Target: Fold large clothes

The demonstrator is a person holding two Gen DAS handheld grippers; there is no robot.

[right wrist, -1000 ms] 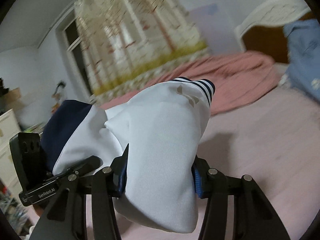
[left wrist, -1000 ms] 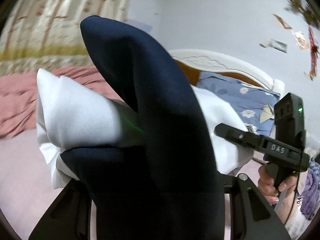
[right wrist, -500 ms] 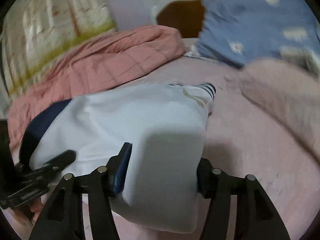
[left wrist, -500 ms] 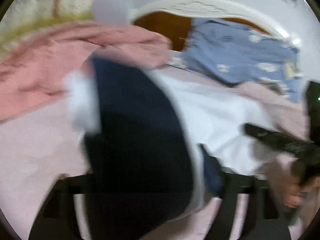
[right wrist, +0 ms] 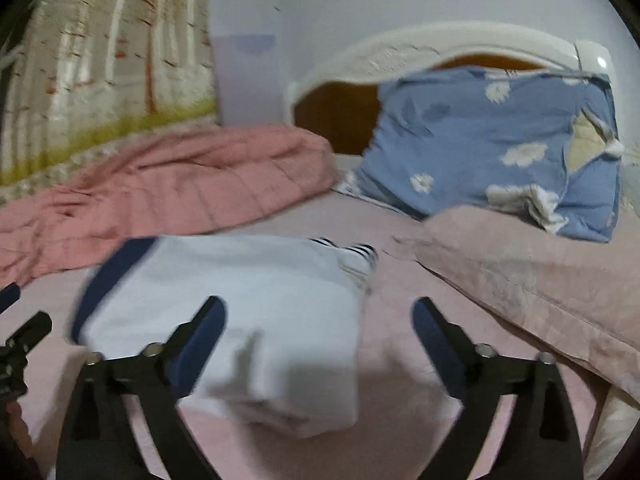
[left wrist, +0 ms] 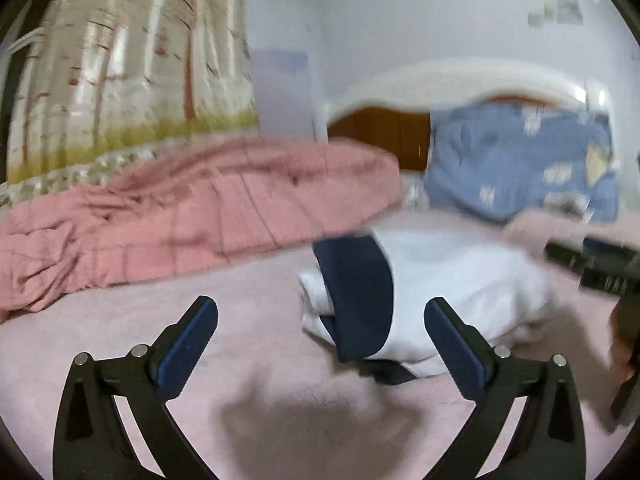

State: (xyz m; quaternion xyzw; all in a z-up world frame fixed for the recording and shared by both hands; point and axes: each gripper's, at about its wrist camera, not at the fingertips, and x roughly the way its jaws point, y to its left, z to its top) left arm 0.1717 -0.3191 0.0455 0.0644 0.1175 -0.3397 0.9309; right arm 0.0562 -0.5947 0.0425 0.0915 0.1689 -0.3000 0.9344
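Note:
A folded white and navy garment (left wrist: 432, 292) lies on the pink bed sheet (left wrist: 120, 340). In the right wrist view it (right wrist: 240, 320) is a white rectangle with a navy band on its left and striped cuffs at its far end. My left gripper (left wrist: 320, 328) is open and empty, just in front of the garment's navy end. My right gripper (right wrist: 316, 328) is open and empty, its left finger over the garment's near edge. The right gripper's body (left wrist: 600, 264) shows at the right edge of the left wrist view.
A crumpled pink quilt (left wrist: 180, 216) lies along the far left of the bed. A blue flowered pillow (right wrist: 500, 148) leans on the white headboard (right wrist: 420, 48). A pale pink pillow (right wrist: 528, 272) lies right of the garment. A tree-print curtain (left wrist: 120, 80) hangs at the back left.
Both grippers lowered the folded garment onto the bed, opened and let it go. They have drawn back a little and the garment now rests on the sheet.

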